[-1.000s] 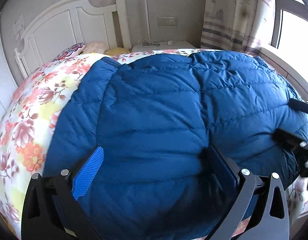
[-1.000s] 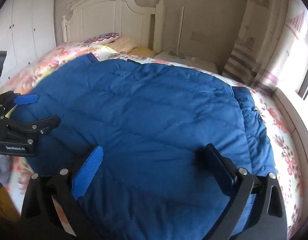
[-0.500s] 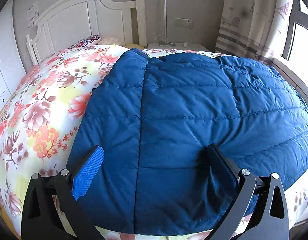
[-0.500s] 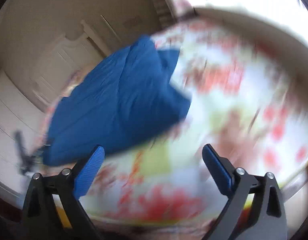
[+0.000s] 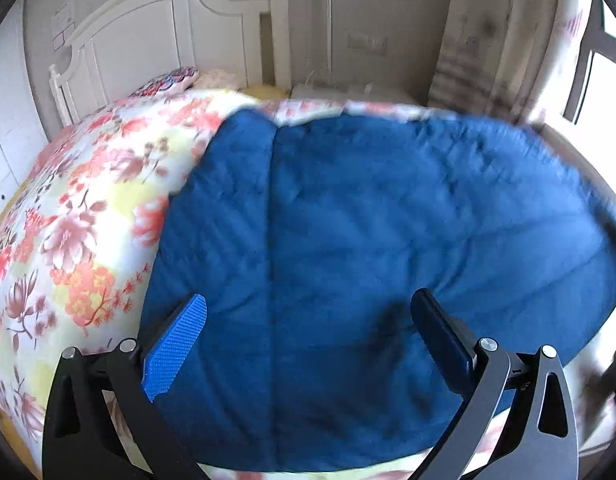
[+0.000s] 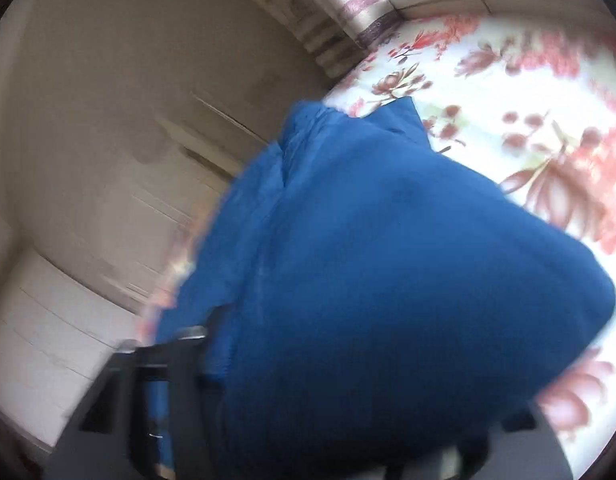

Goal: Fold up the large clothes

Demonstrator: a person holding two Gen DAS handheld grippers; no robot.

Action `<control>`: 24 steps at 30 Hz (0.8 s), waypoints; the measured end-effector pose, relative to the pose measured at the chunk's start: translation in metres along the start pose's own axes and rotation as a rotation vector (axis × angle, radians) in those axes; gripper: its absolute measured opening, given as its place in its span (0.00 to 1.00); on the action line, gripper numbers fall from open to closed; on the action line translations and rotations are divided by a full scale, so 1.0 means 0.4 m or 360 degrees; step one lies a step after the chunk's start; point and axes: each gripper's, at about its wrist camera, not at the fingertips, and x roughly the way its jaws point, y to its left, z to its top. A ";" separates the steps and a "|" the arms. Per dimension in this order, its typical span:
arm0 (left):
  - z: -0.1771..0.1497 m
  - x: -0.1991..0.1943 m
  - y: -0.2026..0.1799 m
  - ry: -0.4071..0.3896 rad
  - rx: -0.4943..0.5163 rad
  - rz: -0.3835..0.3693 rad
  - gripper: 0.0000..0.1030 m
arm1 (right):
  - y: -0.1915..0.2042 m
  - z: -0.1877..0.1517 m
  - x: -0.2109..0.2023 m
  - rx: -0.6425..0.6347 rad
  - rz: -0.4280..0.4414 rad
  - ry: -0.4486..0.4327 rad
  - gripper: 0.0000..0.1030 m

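one blue quilted jacket lies spread on one floral bedspread, its long axis across the bed. left gripper hovers over its near edge, jaws apart. right gripper is blurred, buried in fabric; jaw state unclear.

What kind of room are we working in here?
Almost certainly a bedroom. The blue padded jacket lies spread on a bed with a floral cover, a white headboard stands behind the pillows, and a curtain hangs by a window on the right.
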 end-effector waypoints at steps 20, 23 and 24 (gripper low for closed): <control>0.035 0.013 -0.207 0.0132 0.0315 -0.0428 0.95 | 0.255 -0.024 -0.203 -0.0796 -0.0124 -0.0326 0.32; 0.008 0.008 -0.164 0.0149 0.0367 -0.0526 0.95 | 0.406 -0.090 -0.180 -0.1192 -0.0213 -0.0379 0.32; 0.015 -0.015 -0.114 0.0115 0.0257 -0.0641 0.95 | 0.448 -0.116 -0.168 -0.1319 -0.0240 -0.0389 0.32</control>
